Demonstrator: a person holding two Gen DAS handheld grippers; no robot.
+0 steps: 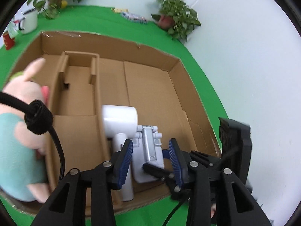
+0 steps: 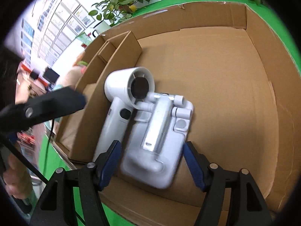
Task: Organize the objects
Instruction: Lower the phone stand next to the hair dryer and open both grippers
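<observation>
A white hair dryer (image 1: 120,124) (image 2: 129,94) lies in the big cardboard box (image 1: 150,92) (image 2: 216,75), beside a white holder with a silver bracket (image 1: 148,150) (image 2: 158,141). My left gripper (image 1: 151,162) is open, its jaws on either side of the holder's near end. My right gripper (image 2: 152,163) is open around the holder's base; whether its pads touch it I cannot tell. The right gripper's fingertips (image 1: 156,171) reach under the holder in the left wrist view. A pink plush toy in a teal shirt (image 1: 20,135) sits in the box's left compartment.
A cardboard divider insert (image 1: 79,82) (image 2: 112,56) splits off the box's left part. On the green table stand a potted plant (image 1: 175,17), a white mug (image 1: 30,20), a red cup (image 1: 8,41) and small packets (image 1: 131,16). A white wall is at the right.
</observation>
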